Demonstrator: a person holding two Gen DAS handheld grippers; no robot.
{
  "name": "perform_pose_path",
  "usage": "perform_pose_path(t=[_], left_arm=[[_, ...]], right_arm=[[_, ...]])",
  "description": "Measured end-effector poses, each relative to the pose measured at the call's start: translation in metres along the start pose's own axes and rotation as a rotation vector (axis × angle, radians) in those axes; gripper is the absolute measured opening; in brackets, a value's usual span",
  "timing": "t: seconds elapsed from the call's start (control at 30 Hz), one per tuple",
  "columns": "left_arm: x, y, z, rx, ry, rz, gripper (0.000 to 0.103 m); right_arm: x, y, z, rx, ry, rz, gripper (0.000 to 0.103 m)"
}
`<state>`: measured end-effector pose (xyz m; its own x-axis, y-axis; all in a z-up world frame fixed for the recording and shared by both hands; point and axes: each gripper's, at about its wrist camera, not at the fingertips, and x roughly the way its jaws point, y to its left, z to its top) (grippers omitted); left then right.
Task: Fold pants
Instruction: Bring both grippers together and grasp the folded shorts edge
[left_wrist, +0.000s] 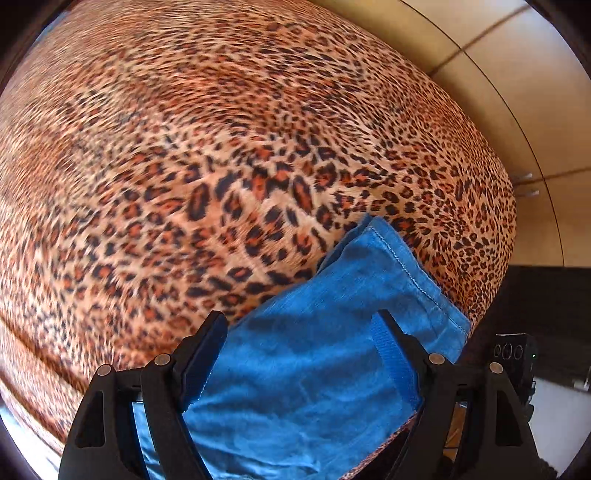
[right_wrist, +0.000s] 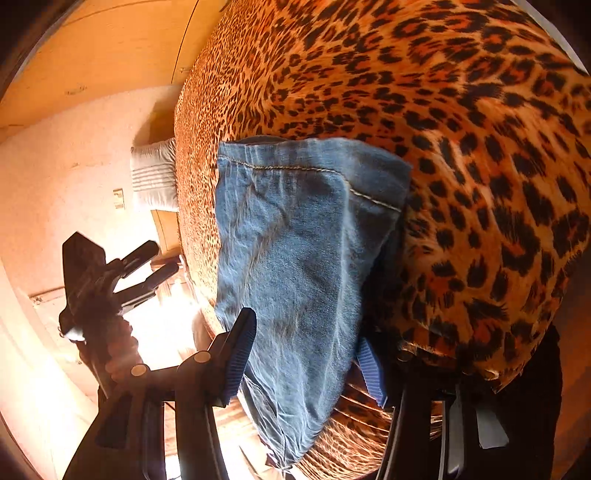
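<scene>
Blue denim pants (left_wrist: 332, 350) lie folded near the edge of a bed with a leopard-print cover (left_wrist: 221, 166). In the left wrist view a hemmed leg end points up and to the right. My left gripper (left_wrist: 299, 332) is over them, open wide, with the cloth running between its fingers untouched by the pads. In the right wrist view the pants (right_wrist: 295, 240) hang over the bed (right_wrist: 480, 147) edge and pass between the fingers of my right gripper (right_wrist: 306, 350), which is half open. The left gripper (right_wrist: 162, 258) shows at the left, held by a hand.
A white pillow (right_wrist: 155, 173) lies at the far end of the bed, beside a small wooden cabinet (right_wrist: 166, 229). Wooden wardrobe doors (left_wrist: 498, 92) stand past the bed's right edge. A dark box (left_wrist: 517, 354) sits low beside the bed.
</scene>
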<state>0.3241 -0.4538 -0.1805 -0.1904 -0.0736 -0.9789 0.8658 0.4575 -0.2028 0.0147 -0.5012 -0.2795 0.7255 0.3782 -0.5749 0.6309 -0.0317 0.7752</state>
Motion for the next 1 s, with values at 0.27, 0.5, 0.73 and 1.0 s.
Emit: perform_pose_path(t=[0.27, 0.5, 0.73, 1.0], left_arm=[[0.074, -0.023, 0.053, 0.307, 0.213, -0.102, 0.08], [0.106, -0.037, 0.062, 0.468, 0.305, -0.152, 0.088], [0.118, -0.063, 0.044, 0.581, 0.305, -0.199, 0.094], [0.11, -0.04, 0.046, 0.445, 0.25, -0.269, 0.053]], right_arm=[[-0.005, -0.023, -0.015, 0.105, -0.132, 0.077, 0.054], [-0.01, -0.033, -0.023, 0.157, -0.195, 0.113, 0.054], [-0.022, -0.038, -0.006, 0.189, -0.247, 0.169, 0.056], [-0.009, -0.027, 0.009, 0.177, -0.25, 0.205, 0.027]])
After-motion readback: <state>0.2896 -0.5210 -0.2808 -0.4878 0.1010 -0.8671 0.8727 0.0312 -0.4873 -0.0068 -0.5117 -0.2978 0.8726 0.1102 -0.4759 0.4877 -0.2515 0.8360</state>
